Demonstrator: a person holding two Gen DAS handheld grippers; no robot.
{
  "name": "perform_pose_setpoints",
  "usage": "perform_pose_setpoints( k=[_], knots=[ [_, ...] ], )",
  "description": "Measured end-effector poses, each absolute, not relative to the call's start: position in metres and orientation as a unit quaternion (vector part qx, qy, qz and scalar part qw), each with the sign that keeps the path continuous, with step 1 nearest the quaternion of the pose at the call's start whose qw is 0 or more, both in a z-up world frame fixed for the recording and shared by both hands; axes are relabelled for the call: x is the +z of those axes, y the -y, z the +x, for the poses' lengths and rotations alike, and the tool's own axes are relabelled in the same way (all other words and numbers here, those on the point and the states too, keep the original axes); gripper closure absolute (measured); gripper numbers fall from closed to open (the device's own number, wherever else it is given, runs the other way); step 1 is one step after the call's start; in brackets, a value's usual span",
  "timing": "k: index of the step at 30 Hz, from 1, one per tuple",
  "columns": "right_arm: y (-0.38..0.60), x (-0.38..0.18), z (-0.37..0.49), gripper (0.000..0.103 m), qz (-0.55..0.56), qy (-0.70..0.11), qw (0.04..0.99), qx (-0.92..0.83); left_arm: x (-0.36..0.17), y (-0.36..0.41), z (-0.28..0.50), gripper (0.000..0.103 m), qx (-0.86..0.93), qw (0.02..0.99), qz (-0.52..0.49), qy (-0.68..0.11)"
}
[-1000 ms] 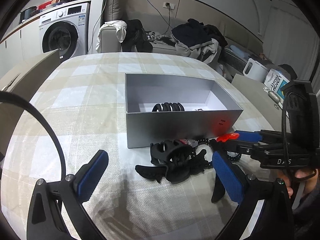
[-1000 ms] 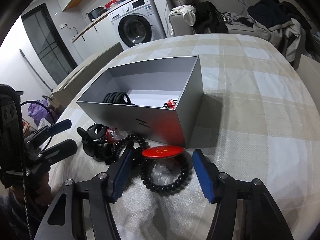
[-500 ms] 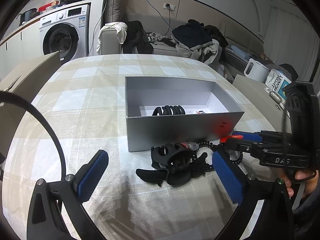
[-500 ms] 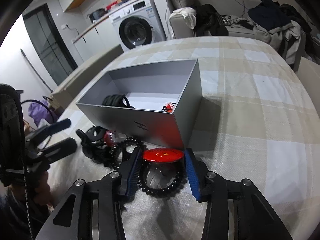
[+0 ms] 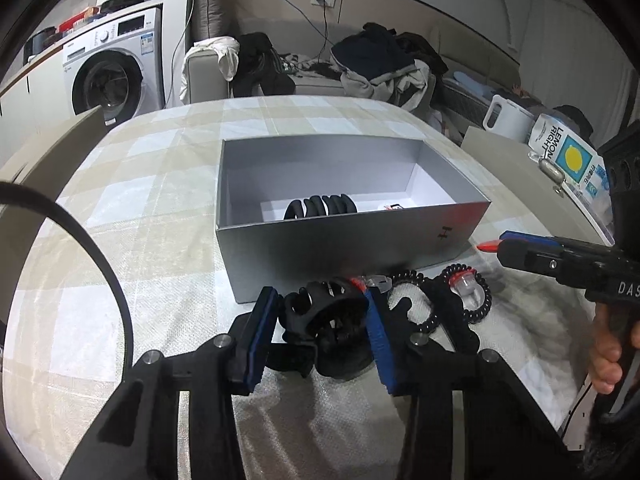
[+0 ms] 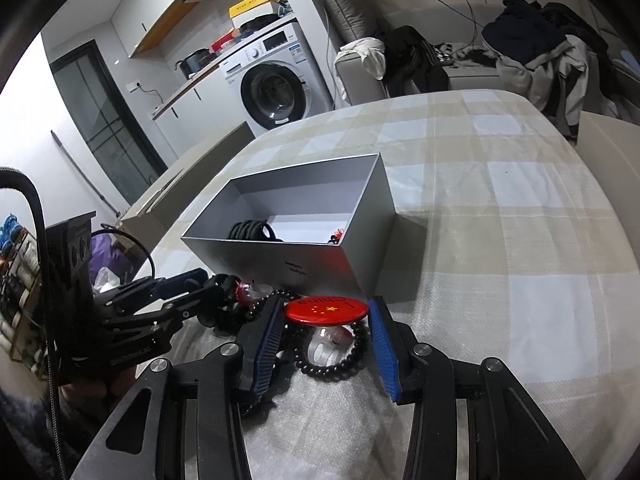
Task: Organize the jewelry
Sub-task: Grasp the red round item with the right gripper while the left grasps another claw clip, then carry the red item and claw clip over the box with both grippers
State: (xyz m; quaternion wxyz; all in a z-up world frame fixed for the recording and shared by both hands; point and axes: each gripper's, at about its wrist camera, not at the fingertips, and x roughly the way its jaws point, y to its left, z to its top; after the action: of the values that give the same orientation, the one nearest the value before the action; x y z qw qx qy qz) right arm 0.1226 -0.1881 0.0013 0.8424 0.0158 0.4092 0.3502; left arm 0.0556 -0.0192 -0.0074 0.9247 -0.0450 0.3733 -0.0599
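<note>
On the checked tablecloth [image 6: 500, 216], just in front of the grey box [image 5: 344, 248], lies the tangle of jewelry you are working in. Your left gripper [image 5: 320, 316] has its blue pads narrowed around the black claw clip [image 5: 324, 312]; both pads appear to touch its sides, and the clip rests on the cloth. Your right gripper [image 6: 326, 330] has its pads drawn in close on either side of the red round badge [image 6: 326, 310], which sits lifted above the black bead bracelet [image 6: 336, 360]; whether the pads actually press the badge rim cannot be told from either view. A clear ring [image 6: 324, 346] lies inside the bracelet loop.

Between the two grippers, a black coil hair tie [image 5: 464, 296] and a second coil loop [image 5: 408, 280] crowd against the clip, touching the box's near wall. A small red-and-clear piece [image 6: 248, 292] lies by the left gripper's tips.

Inside the box, a set of black hair bands [image 5: 320, 208] stands near the front wall, with a small red item [image 6: 338, 236] toward the right corner.

Beyond the table: a washing machine [image 6: 276, 92], a sofa heaped with clothes [image 5: 380, 64], a white kettle [image 5: 506, 118].
</note>
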Motion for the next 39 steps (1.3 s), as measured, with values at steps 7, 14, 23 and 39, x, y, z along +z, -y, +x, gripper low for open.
perform_pose_setpoints(
  k=[7,14,23,39],
  knots=[
    [0.188,0.006,0.120,0.061,0.021,-0.401,0.843,0.358,0.002,0.019,0.036,0.066,-0.067,0.933,-0.043,-0.350],
    [0.184,0.019,0.115,0.061,0.027,-0.385,0.845,0.370,0.022,0.015,0.031,0.066,-0.063,0.946,-0.054,-0.315],
    [0.175,0.035,0.118,0.061,0.028,-0.370,0.852,0.370,0.030,0.017,0.041,0.090,-0.066,0.951,-0.047,-0.299],
    [0.175,0.022,0.122,0.061,0.027,-0.389,0.845,0.366,-0.013,-0.002,0.065,0.055,-0.049,0.917,-0.103,-0.382]
  ],
)
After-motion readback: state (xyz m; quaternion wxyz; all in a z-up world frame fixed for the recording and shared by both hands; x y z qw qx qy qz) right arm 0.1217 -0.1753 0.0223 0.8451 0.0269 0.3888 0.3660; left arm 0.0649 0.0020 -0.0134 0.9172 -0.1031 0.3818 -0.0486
